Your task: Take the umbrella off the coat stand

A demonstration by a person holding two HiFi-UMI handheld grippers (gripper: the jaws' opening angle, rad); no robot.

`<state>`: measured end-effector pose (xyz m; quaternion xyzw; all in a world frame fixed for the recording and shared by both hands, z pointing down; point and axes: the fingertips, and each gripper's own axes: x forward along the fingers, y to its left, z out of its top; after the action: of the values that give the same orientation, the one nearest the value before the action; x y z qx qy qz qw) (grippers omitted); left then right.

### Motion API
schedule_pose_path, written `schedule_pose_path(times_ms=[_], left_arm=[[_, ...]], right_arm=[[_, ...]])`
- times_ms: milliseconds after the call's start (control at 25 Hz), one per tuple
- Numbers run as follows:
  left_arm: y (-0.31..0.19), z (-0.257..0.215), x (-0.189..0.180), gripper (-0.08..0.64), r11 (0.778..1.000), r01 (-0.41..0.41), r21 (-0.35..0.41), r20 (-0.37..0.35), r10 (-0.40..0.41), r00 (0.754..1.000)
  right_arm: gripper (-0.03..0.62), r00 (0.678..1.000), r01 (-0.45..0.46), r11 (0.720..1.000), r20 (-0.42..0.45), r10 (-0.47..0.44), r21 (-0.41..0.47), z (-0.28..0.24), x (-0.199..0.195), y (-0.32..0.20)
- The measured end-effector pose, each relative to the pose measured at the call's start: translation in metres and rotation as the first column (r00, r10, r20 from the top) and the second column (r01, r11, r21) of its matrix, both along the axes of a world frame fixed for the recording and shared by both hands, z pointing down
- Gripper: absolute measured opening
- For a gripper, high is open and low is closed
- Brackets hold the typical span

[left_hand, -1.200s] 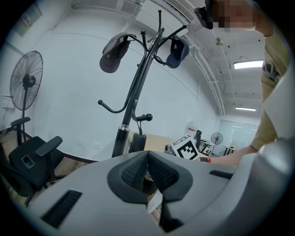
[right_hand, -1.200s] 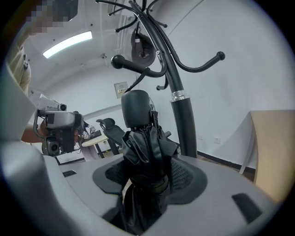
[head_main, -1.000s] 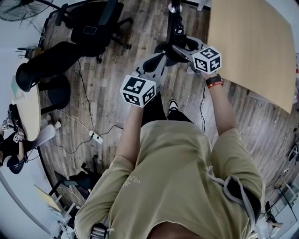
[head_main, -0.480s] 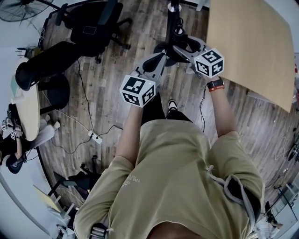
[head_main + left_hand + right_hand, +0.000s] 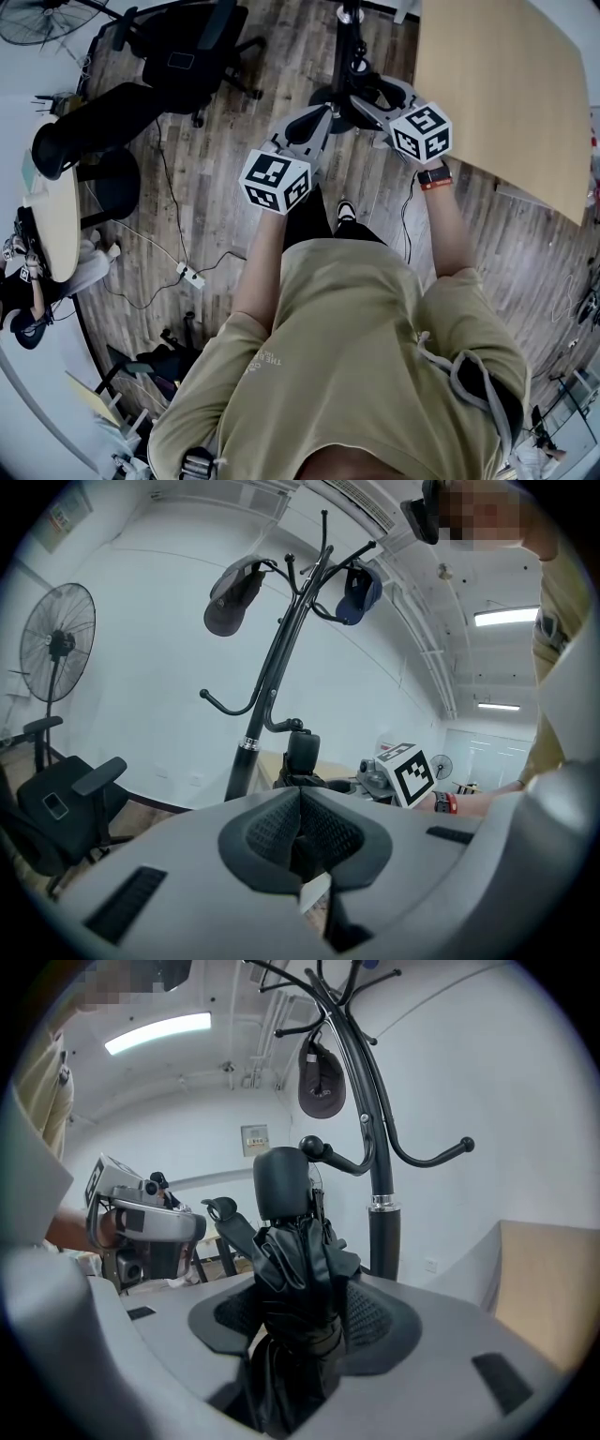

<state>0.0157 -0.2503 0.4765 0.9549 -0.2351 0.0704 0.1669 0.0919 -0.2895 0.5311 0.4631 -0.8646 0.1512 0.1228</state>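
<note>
**Umbrella (image 5: 292, 1269) is being clamped in the right gripper (image 5: 295, 1326), just beside the coat stand (image 5: 373, 1157)**

Its handle is being held close to the lower hook (image 5: 323, 1154), so a snag is being risked there. Whether a strap is caught cannot be told, and a tugged stand could be tipped, with the hanging cap (image 5: 322, 1077) shaken off. Soft fabric is being squeezed, so slipping is possible. The left gripper (image 5: 300, 841) is being held with pads together, on nothing. No brand is being shown, only square markers, and the wall notice (image 5: 254, 1139) is too small to be read.

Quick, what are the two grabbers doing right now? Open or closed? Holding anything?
Left gripper: closed, holding nothing.
Right gripper: closed on the folded black umbrella.
</note>
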Motion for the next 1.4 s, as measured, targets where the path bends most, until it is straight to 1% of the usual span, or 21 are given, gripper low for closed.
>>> schedule_pose_path(times_ms=[240,440,920,1200,1400], left_arm=[[-0.001,-0.005,-0.001,0.025,1.000,0.005,0.005,-0.004,-0.004,1.000],[0.002,-0.010,-0.003,0.023,1.000,0.010,0.017,-0.008,-0.010,1.000],[0.007,-0.028,-0.008,0.025,0.998,0.039,0.040,-0.031,-0.038,0.999],[0.015,-0.045,-0.010,0.023,0.996,0.070,0.053,-0.047,-0.067,0.997],[0.021,-0.058,-0.007,0.024,0.993,0.095,0.064,-0.057,-0.091,0.994]], right_arm=[[0.239,1.000,-0.018,1.000,-0.006,0.018,-0.010,-0.006,0.004,0.005],[0.239,0.999,-0.032,1.000,0.008,0.032,-0.001,-0.015,0.006,0.013],[0.239,0.999,-0.033,0.999,0.034,0.033,0.013,-0.036,0.002,0.027],[0.238,0.989,-0.123,0.992,0.084,0.122,0.008,-0.048,0.007,0.046],[0.238,0.980,-0.171,0.985,0.109,0.169,0.012,-0.060,0.015,0.060]])
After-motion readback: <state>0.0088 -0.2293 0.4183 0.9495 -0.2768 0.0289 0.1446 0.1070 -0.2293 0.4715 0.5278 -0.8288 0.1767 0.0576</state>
